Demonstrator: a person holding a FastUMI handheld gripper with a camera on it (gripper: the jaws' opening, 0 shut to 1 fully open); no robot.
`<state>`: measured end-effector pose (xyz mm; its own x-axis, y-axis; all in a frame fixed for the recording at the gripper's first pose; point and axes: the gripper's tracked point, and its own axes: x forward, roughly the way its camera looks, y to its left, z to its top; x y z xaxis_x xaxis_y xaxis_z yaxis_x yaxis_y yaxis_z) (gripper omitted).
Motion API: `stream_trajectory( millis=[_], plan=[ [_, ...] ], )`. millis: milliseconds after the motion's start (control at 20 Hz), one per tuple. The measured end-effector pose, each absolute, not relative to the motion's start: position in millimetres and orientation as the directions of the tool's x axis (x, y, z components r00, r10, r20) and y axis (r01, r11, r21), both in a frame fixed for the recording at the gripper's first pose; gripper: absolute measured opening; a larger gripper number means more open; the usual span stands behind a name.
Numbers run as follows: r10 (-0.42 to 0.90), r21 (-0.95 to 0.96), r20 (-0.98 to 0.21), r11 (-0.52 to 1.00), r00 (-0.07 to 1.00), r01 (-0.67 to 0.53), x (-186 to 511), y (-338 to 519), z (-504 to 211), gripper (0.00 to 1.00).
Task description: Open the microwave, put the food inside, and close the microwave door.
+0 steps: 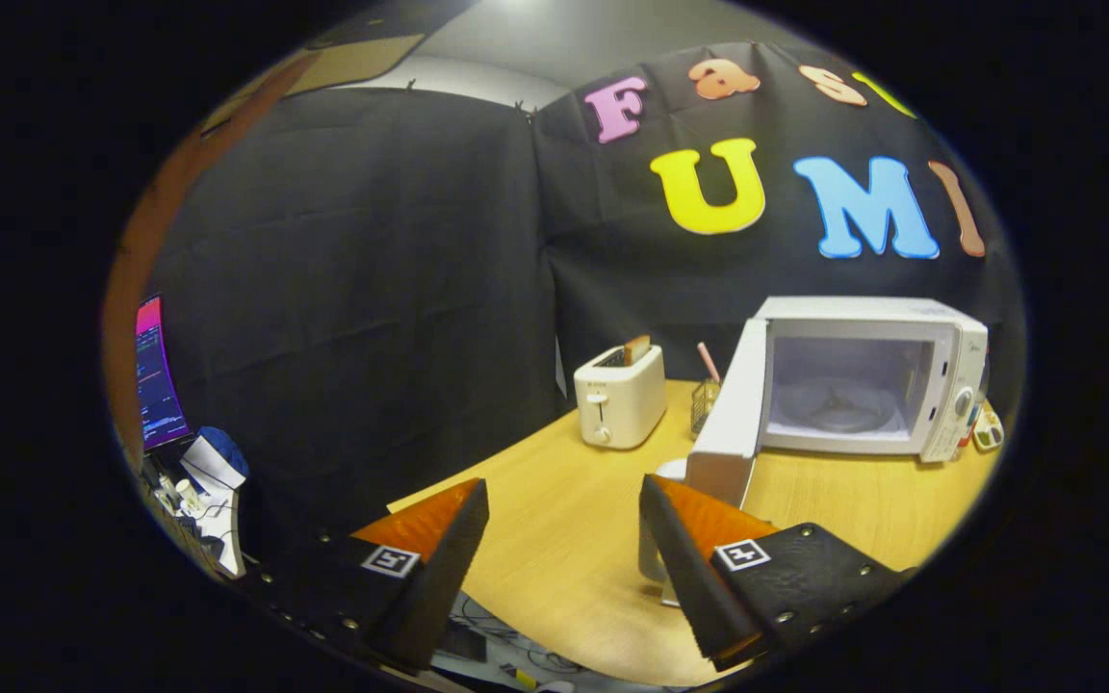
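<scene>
On the wooden table (564, 539), open microwave (848, 380) stands beyond the parted, empty tongs (564, 500).

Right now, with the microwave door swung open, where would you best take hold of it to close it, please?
I would push rather than pinch: the microwave door stands swung out, hinged on the microwave's left side. Bring the open gripper to its outer face near the free front edge, coming from the toaster side.

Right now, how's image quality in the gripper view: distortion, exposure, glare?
Gripper view: strong fisheye bend, the table edge curves; the gripper, open and holding nothing, sits close and slightly soft; the microwave with its door swung open is evenly lit, cavity readable, no harsh glare; the toaster is sharp; the monitor glows bright against dark cloth.
</scene>
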<state>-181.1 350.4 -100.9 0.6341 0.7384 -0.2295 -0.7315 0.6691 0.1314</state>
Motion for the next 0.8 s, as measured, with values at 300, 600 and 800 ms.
stream_trajectory(
  millis=[300,600,800],
  plan=[
    [0.643,0.093,-0.178,0.765,0.745,-0.637,-155,283,-73,0.97],
    [0.51,0.079,-0.231,0.859,0.829,-0.506,-133,198,-96,0.97],
    [0.436,0.082,-0.317,0.898,0.842,-0.433,-127,150,-136,0.97]
  ],
)
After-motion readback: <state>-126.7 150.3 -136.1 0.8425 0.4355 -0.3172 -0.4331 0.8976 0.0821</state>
